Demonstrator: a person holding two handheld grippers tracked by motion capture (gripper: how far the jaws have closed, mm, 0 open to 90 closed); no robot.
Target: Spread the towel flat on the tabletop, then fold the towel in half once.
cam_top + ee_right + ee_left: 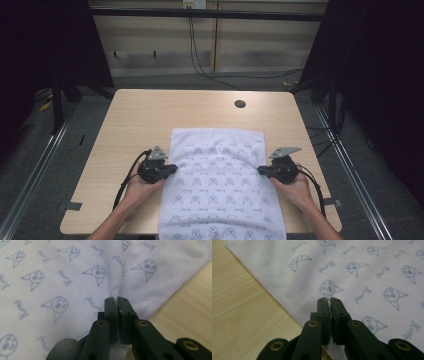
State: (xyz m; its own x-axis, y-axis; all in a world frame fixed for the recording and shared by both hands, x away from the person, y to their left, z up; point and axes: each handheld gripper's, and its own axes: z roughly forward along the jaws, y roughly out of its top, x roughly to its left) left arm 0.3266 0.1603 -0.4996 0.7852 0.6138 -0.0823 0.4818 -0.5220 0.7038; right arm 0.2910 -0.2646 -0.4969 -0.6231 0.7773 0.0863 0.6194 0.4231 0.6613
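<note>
A white towel printed with small blue faces lies flat on the wooden table, its near end hanging over the front edge. My left gripper sits at the towel's left edge. In the left gripper view, the left gripper has its jaws pressed together with a sliver of the towel pinched between them. My right gripper sits at the towel's right edge. In the right gripper view, the right gripper is shut on a puckered fold of the towel near the stitched hem.
A round cable hole is in the table's far right part. Bare wood shows beside the towel on the left and on the right. Black cables run along the floor behind the table.
</note>
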